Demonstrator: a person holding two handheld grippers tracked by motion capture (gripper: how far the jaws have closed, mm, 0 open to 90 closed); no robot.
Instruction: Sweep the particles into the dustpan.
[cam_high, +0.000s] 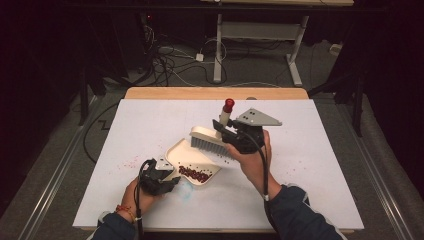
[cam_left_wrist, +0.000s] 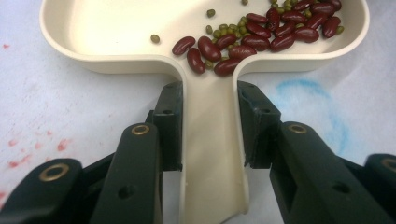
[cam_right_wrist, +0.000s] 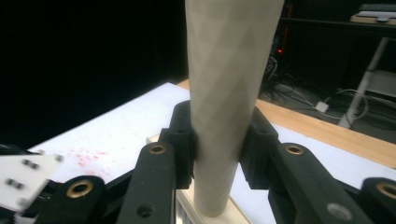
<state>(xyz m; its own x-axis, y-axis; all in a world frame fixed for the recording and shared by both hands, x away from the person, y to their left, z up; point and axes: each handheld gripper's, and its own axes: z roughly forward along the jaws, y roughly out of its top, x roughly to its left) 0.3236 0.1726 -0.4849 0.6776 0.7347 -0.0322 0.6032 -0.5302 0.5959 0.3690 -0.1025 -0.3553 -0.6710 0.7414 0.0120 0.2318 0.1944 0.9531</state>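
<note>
A cream dustpan (cam_high: 186, 155) lies on the white table sheet (cam_high: 150, 120) with a heap of red kidney beans (cam_high: 194, 173) and small green beans in it. In the left gripper view the beans (cam_left_wrist: 261, 32) sit against the pan's near wall and my left gripper (cam_left_wrist: 209, 121) is shut on the dustpan's handle (cam_left_wrist: 210, 154). In the high view that left gripper (cam_high: 159, 178) is at the pan's near corner. My right gripper (cam_high: 231, 133) is shut on the cream handle (cam_right_wrist: 224, 102) of a brush (cam_high: 210, 145), held bristles-down over the pan, its red-tipped handle (cam_high: 228, 106) pointing up.
Faint red specks (cam_high: 127, 162) and a blue smudge (cam_high: 184, 191) mark the sheet to the left of and in front of the pan. A wooden table edge (cam_high: 215, 93) runs along the far side. Cables and desk legs (cam_high: 218, 55) stand on the floor beyond.
</note>
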